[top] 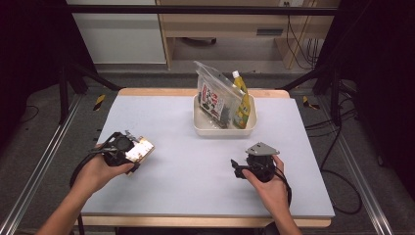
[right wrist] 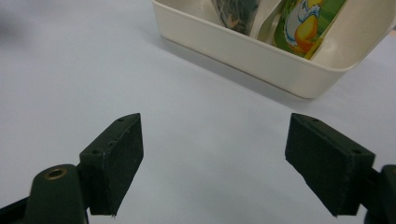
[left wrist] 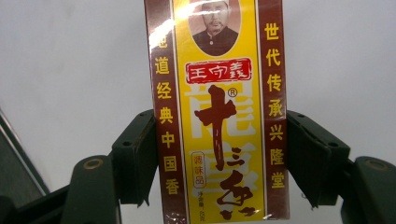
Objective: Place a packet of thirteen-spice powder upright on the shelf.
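Note:
My left gripper [top: 128, 151] is shut on a slim yellow and brown box [top: 142, 149] with red Chinese lettering, held just above the table's left side. In the left gripper view the box [left wrist: 217, 116] stands upright and both black pads [left wrist: 137, 154] press on its long sides; my left gripper [left wrist: 217, 156] grips it at mid height. At the right front of the table my right gripper [top: 254, 159] rests in the hand, pointing toward the tub. In its own view, my right gripper [right wrist: 219, 163] stands open over bare table with nothing between its jaws.
A cream tub [top: 203, 129] stands at the back middle of the light grey table [top: 195, 166]. In it lean a clear bag with dark contents [top: 213, 98] and a green and yellow pouch with a white cap [top: 241, 103]. The tub's wall [right wrist: 261, 56] lies ahead of the right gripper.

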